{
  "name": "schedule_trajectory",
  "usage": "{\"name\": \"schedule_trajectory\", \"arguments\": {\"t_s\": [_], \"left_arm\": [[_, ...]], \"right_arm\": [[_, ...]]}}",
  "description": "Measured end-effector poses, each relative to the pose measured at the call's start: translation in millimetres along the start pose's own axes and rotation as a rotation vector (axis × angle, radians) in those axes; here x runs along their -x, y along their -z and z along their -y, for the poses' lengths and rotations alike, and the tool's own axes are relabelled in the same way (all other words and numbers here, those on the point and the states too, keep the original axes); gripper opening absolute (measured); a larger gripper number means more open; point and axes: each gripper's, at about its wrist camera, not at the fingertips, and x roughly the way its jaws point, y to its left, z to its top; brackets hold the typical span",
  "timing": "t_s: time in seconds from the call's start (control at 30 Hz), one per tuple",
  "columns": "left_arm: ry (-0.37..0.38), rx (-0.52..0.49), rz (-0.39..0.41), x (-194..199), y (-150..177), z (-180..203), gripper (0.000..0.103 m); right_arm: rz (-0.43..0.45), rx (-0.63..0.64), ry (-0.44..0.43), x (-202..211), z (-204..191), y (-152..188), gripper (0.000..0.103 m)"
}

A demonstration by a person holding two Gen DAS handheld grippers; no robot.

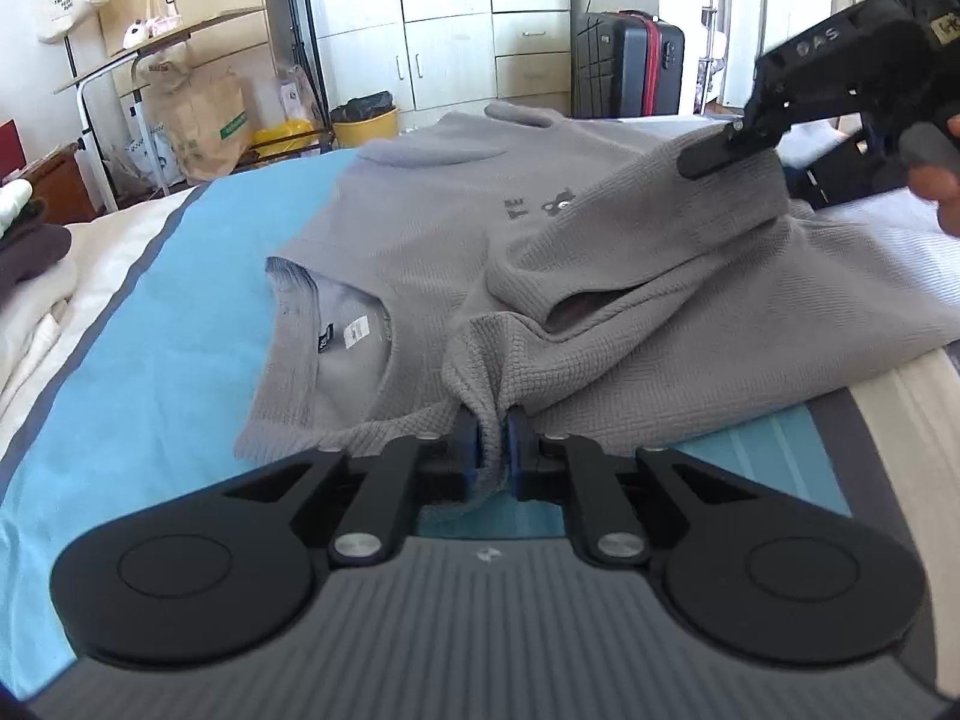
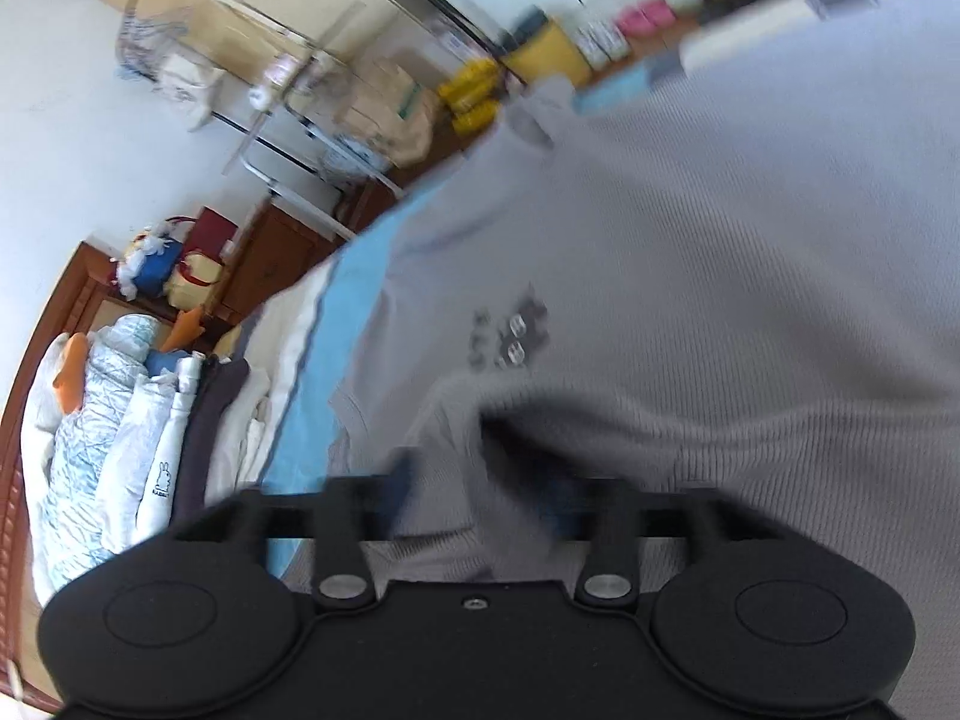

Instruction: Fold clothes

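A grey textured T-shirt [image 1: 420, 252] lies on a bed with a blue cover [image 1: 168, 330], collar toward me, a small dark print on its chest. My left gripper [image 1: 493, 444] is shut on a bunched fold of the shirt near the shoulder. My right gripper [image 1: 720, 150] comes in from the upper right and rests on the sleeve [image 1: 660, 222], which lies folded over the chest. In the blurred right wrist view the right gripper [image 2: 480, 498] has its fingers spread wide with grey shirt cloth [image 2: 720, 300] between and beyond them.
Folded clothes [image 1: 24, 240] are stacked at the bed's left edge; they also show in the right wrist view [image 2: 150, 420]. Beyond the bed stand a suitcase [image 1: 630, 60], a yellow bin [image 1: 366, 120], paper bags and white cupboards.
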Motion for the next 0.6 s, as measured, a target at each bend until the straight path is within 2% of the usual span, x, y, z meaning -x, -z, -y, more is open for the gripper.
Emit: {"name": "schedule_trajectory", "arguments": {"t_s": [0.03, 0.1, 0.13, 0.17, 0.2, 0.3, 0.4, 0.6], "left_arm": [[0.027, 0.018, -0.019, -3.9, -0.6, -2.8, 0.042], [0.035, 0.068, 0.000, -5.2, 1.7, -5.7, 0.040], [0.025, 0.087, 0.006, -4.8, 2.5, -6.2, 0.020], [0.018, 0.109, 0.013, -2.1, 2.8, -7.2, 0.006], [0.011, 0.132, 0.021, 1.0, 3.0, -8.2, 0.006], [-0.026, 0.161, 0.075, 20.1, 1.9, -9.6, 0.005], [-0.082, 0.130, 0.135, 53.8, 0.7, -4.2, 0.005], [-0.097, 0.172, 0.227, 122.9, 25.3, -1.5, 0.005]], "right_arm": [[-0.017, -0.013, -0.002, -5.1, 3.1, 1.6, 0.064], [-0.020, -0.011, 0.016, -12.9, 6.4, 4.9, 0.063], [-0.007, 0.004, 0.037, -15.7, 6.6, 6.6, 0.058], [0.004, 0.050, 0.064, -15.8, 2.2, 7.8, 0.029], [0.015, 0.095, 0.090, -16.0, -2.2, 8.9, 0.009], [0.098, 0.244, 0.186, -2.8, -26.0, 16.7, 0.009], [0.155, 0.338, 0.153, 35.0, -61.5, 36.0, 0.009], [0.279, 0.430, 0.103, 121.3, -103.6, 85.6, 0.009]]}}
